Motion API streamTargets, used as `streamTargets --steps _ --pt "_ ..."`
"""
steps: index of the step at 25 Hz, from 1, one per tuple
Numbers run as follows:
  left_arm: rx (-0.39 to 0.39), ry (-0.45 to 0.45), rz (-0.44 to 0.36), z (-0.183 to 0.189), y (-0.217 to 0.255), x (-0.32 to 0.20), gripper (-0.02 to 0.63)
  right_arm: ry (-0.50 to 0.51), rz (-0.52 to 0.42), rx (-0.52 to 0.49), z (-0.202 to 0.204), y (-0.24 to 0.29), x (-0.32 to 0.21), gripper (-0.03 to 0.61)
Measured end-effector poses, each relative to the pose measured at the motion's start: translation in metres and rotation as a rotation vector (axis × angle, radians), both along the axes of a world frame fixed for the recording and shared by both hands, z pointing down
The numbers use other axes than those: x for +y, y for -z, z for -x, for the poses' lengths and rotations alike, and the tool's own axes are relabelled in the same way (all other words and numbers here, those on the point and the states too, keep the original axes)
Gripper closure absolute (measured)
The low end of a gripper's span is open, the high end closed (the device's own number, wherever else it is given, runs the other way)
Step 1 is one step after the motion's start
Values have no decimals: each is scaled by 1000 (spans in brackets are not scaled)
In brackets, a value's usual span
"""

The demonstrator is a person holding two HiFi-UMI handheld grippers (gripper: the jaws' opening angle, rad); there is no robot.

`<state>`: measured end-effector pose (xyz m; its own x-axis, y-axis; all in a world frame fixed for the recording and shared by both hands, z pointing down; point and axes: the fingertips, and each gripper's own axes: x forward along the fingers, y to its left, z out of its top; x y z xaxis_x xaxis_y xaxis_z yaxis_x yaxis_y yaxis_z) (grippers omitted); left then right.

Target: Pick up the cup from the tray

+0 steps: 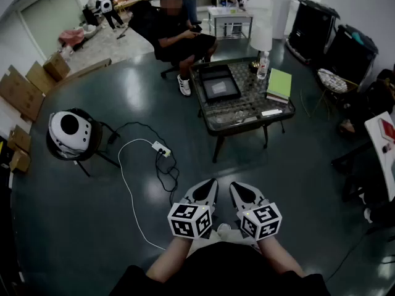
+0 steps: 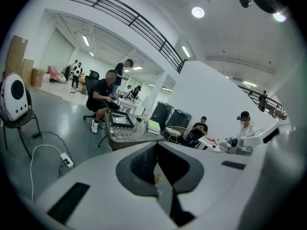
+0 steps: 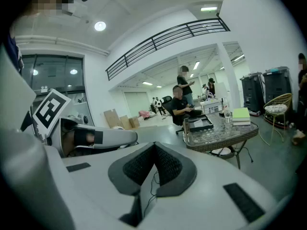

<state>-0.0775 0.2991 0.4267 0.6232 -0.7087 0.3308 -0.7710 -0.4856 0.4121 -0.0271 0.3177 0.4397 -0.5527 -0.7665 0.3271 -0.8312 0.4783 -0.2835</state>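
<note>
Cup: it could not be made out in any view. By the task it belonged in the black tray [image 1: 219, 84], which sat in the upper middle of the head view on the far end of the glass-topped table [image 1: 247, 113].
Tray contents: only a pale flat patch showed inside. It may have been a sheet or a low cup seen from above; the view was too small to tell.
Handling, judged: a cup on a tray would likely be light and stiff, with smooth walls. It would tip easily if nudged and slip under a weak pinch.
Where to hold, judged: across the wall at mid-height or just under the rim, with the jaws level and coming in from the open near side.
Neighbours: a clear bottle [image 1: 263, 65] and a stack of green books [image 1: 279, 84] stood to the right of the tray. A seated person [image 1: 179, 39] was just beyond the table.
Left gripper [image 1: 212, 184]: clenched on nothing, low centre of the frame and well apart from the table.
Right gripper [image 1: 235, 186]: likewise pressed together and empty, just beside the left one.
Head view only: the tray's inside from above, and a power strip [image 1: 162, 148] on the floor.
Gripper views only: the table edge-on, with the tray's rim hiding its interior.
Right gripper view only: the left gripper's marker cube [image 3: 50, 110] at mid left.
</note>
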Motion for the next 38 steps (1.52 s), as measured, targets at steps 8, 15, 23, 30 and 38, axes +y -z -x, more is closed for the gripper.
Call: streamTargets --steps 8,15,23,30,38 --pt "-31 24 9 14 -6 10 604 41 -7 0 15 1 2 569" --pt "-45 20 4 9 -6 12 604 37 -19 0 12 1 6 568" --pt "-68 -1 -3 -5 -8 11 603 34 -23 -12 2 4 5 568" --pt "-72 10 1 -14 -10 9 604 52 -33 9 -5 5 4 568" --pt "-75 14 9 -30 -18 2 604 42 -36 11 -26 1 -4 568"
